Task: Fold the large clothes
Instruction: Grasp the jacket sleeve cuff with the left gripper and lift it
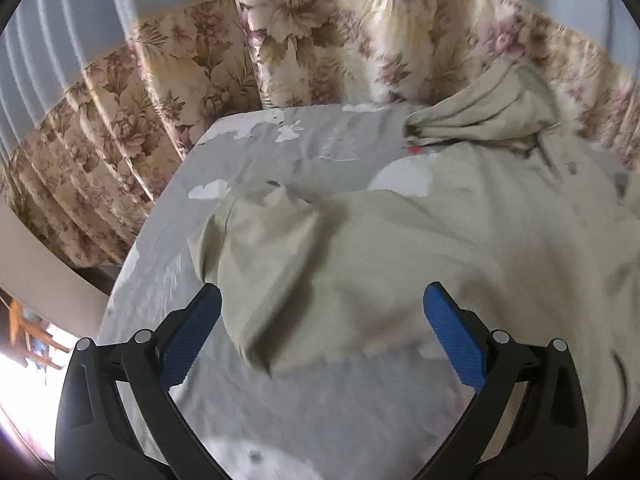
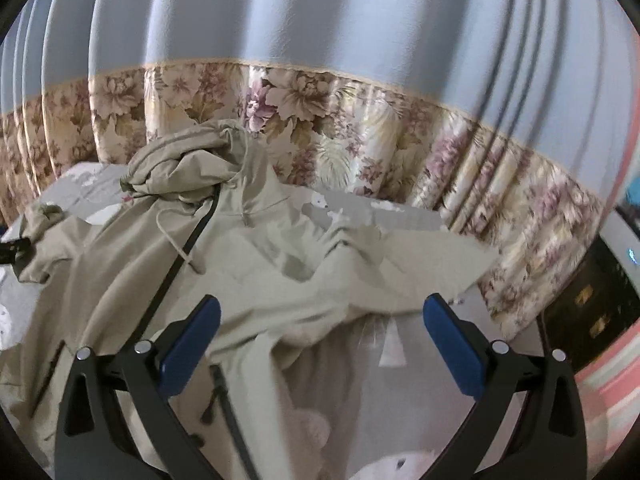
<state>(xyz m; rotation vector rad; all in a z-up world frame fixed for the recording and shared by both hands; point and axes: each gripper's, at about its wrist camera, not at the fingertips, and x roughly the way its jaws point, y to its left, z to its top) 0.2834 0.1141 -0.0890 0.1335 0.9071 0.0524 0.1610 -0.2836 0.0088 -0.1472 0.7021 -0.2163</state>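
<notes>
A pale olive hooded jacket lies spread and rumpled on a grey bed sheet. Its hood is bunched at the far right. My left gripper hovers open just above the jacket's left sleeve, with nothing between its blue pads. In the right wrist view the same jacket shows its dark zipper, a drawstring and the hood. My right gripper stands open above the right sleeve, which stretches toward the bed's right edge.
Floral curtains hang close behind and left of the bed, with blue-grey drapes above. White animal prints dot the sheet. A dark cabinet stands at the right. A wooden chair shows beyond the bed's left edge.
</notes>
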